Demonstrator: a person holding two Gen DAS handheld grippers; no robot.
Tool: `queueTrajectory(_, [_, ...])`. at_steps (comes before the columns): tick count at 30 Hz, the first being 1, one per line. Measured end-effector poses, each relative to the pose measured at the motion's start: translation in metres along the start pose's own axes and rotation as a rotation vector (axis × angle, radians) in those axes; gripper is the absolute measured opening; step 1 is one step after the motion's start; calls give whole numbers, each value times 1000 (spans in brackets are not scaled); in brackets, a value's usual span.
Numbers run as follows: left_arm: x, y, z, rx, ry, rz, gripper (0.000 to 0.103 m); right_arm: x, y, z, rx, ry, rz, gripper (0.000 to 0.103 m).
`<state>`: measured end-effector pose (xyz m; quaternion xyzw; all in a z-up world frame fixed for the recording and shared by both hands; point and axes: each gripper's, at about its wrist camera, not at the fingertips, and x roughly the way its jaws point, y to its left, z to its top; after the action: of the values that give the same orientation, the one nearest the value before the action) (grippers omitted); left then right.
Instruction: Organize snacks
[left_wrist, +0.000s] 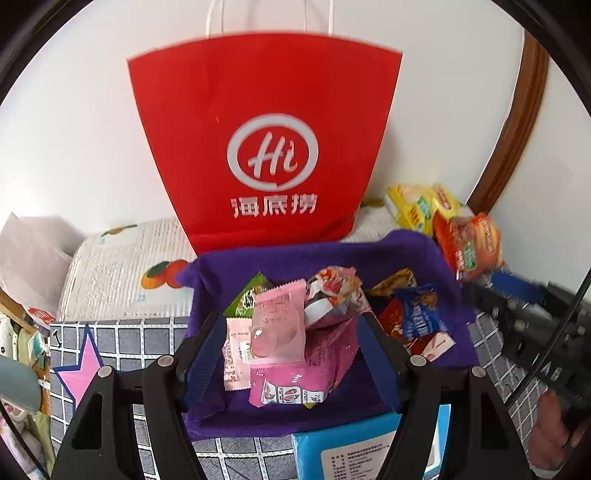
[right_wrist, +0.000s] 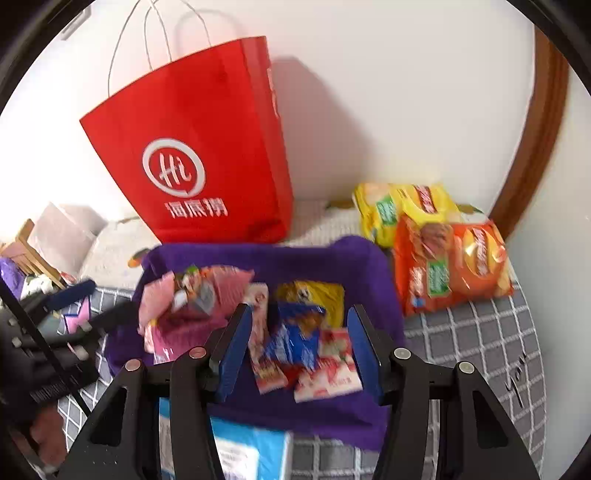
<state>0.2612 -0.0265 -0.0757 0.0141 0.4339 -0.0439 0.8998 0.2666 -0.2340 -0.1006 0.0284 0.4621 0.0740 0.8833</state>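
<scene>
Both grippers hover with jaws apart, gripping nothing. Left gripper (left_wrist: 288, 354) frames pink snack packets (left_wrist: 280, 332) in the purple basket (left_wrist: 280, 254), frame centre; right gripper (right_wrist: 301, 347) frames a blue packet (right_wrist: 295, 332).

Your pictures are bright and evenly lit; the red bag (right_wrist: 192, 155) casts a soft shadow rightward on the wall. Fisheye bending darkens the corners, and the right view blurs.

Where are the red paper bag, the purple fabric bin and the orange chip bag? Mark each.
red paper carrier bag (left_wrist: 266, 110): left wrist view, front panel above the logo.
purple fabric bin (right_wrist: 258, 260): right wrist view, inner back wall.
orange plastic chip bag (right_wrist: 448, 264): right wrist view, middle of its front.
</scene>
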Motion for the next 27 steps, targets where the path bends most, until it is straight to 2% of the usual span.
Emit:
queueTrajectory(4, [-19, -6, -2, 7, -42, -20, 74, -20, -8, -13, 23, 4, -25, 55])
queueTrajectory(5, [-23, -9, -2, 17, -54, -28, 75, -25, -9, -17, 34, 3, -25, 58])
queueTrajectory(7, [-35, -15, -5, 42, -80, -44, 78, -40, -8, -24, 55, -13, -31, 75])
queueTrajectory(12, [-66, -25, -19, 44, -92, -42, 79, -88, 1, -46, 48, -90, -63, 88])
queueTrajectory(15, [-97, -29, -31, 41, -138, -30, 89, -113, 3, -55, 69, -133, -78, 92])
queueTrajectory(21, [-158, -36, -59, 30, -225, 12, 97, -164, 16, -80, 65, -196, -123, 99])
queueTrajectory(27, [-197, -41, -89, 17, -254, 25, 99, -205, 25, -108, 29, -225, -133, 100])
